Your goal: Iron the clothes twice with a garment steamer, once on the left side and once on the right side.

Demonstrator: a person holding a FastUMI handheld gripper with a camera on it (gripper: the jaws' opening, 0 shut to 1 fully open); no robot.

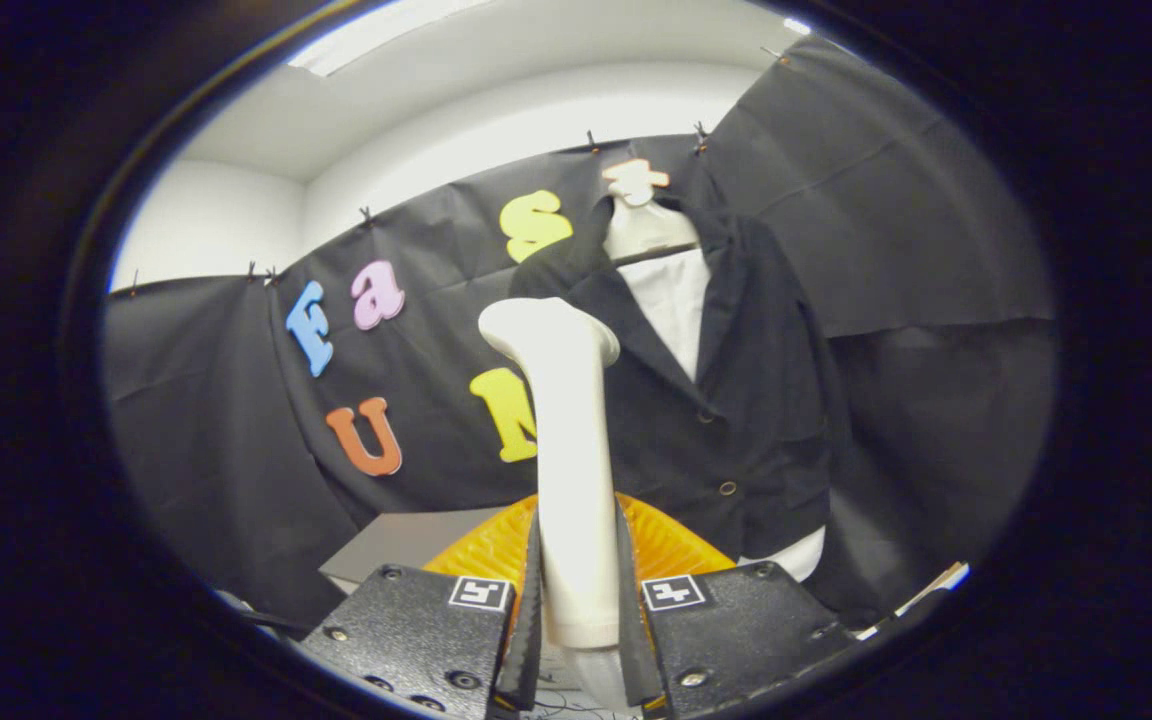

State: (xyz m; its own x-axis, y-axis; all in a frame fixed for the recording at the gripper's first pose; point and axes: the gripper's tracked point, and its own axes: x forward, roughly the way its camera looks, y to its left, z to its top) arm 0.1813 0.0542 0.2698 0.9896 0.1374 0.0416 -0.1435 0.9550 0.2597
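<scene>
My jaws clamp the smooth white steamer (568,440) by its tubular handle, upright, its rounded head just beside the dark buttoned jacket (736,400) draped on a mannequin.

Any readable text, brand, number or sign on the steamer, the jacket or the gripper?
Nothing readable.
steamer: plain white body with no print, clamped between the jaws of the gripper.
jacket: dark cloth and buttons, no label showing.
square markers on top of the gripper: black-and-white patterns, not words or numbers.
</scene>
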